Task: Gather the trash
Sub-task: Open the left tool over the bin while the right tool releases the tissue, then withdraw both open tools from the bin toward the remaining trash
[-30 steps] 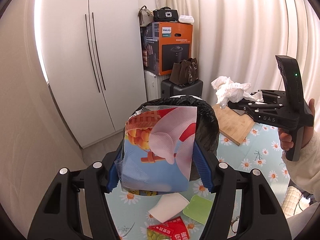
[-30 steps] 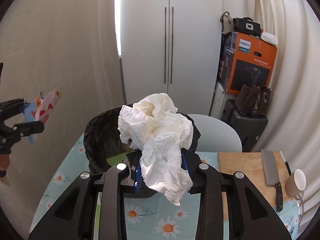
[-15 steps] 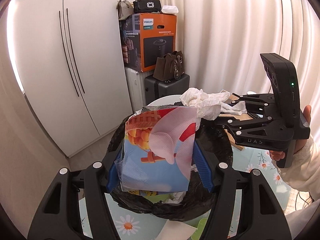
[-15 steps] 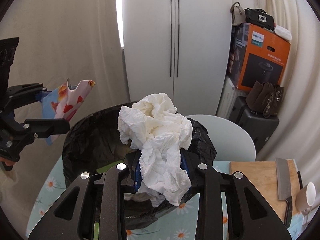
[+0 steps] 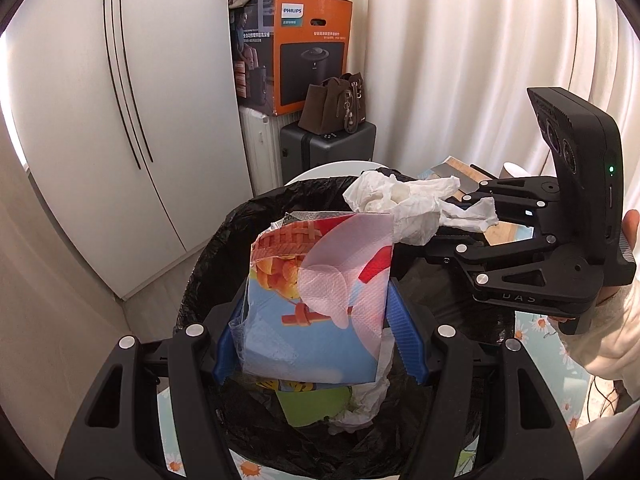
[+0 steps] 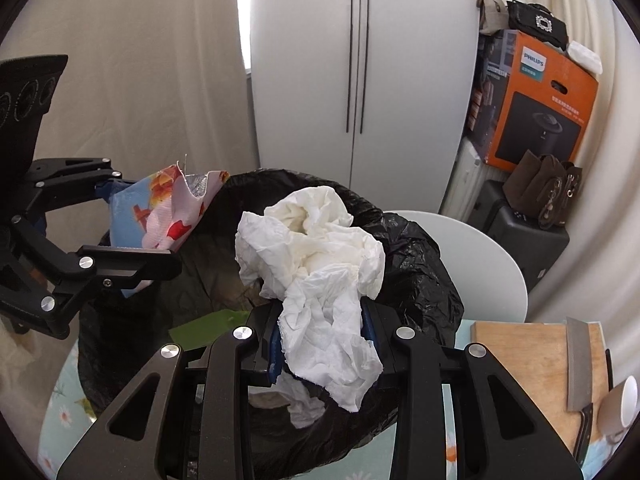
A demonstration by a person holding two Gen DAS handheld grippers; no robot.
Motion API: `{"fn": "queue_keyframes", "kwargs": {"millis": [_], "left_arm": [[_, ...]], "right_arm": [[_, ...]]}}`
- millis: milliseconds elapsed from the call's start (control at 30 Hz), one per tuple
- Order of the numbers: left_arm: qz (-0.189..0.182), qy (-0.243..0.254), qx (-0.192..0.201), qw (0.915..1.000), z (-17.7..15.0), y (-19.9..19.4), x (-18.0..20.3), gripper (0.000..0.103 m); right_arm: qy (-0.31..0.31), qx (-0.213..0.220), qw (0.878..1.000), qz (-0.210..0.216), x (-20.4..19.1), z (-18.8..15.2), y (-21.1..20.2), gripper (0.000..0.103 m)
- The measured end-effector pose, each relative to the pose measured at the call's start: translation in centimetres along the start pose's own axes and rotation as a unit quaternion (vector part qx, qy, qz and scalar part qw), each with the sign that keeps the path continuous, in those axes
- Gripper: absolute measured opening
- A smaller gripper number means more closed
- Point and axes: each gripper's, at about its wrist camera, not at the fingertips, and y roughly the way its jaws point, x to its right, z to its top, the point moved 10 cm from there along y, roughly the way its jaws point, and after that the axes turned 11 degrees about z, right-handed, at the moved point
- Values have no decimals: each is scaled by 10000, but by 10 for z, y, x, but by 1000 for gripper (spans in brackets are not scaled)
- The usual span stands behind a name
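Right wrist view. The right gripper (image 6: 322, 340) clamps a crumpled white tissue wad (image 6: 320, 276) between its blue pads, above the open mouth of a bin lined with a black bag (image 6: 420, 256). At left, the left gripper (image 6: 132, 224) grips a colourful snack wrapper (image 6: 160, 208) over the bin's left rim. A green scrap (image 6: 204, 326) lies inside the bin. To the right, on the floral tablecloth (image 6: 64, 412), a cleaver (image 6: 580, 360) rests on a wooden cutting board (image 6: 520, 348), with a cup (image 6: 620, 408) beside it. Far behind stand a white wardrobe (image 6: 360, 60) and an orange box (image 6: 540, 104).

"PHILIPS" on the orange box (image 5: 310, 46); "DAS" on the right gripper (image 5: 474, 210).
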Motion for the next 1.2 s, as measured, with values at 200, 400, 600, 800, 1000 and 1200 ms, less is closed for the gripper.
{"fn": "queue_keyframes", "kwargs": {"millis": [200,400,600,800,1000,1200], "left_arm": [[43,39,-12,10000,-1,6,1,77],[271,-4,167,9995,-2,-15,-7,93],[446,-147,213,9987,-8,-40,-16,95],[632,-244,128,9976,-25,-68,-18,96],[753,-471,110,9960,-51,-101,-19,97],[886,-689,71,9937,-87,-136,-17,97]], "right_arm": [[-197,-15,9997,-110,-3,-3,3,43],[-303,193,9984,-440,-2,1,-13,81],[-463,248,9965,-644,-9,1,-30,84],[-603,312,9947,-775,-27,-3,-54,86],[-598,357,9948,-748,-48,-15,-82,87],[-499,299,9958,-711,-70,-41,-108,87]]}}
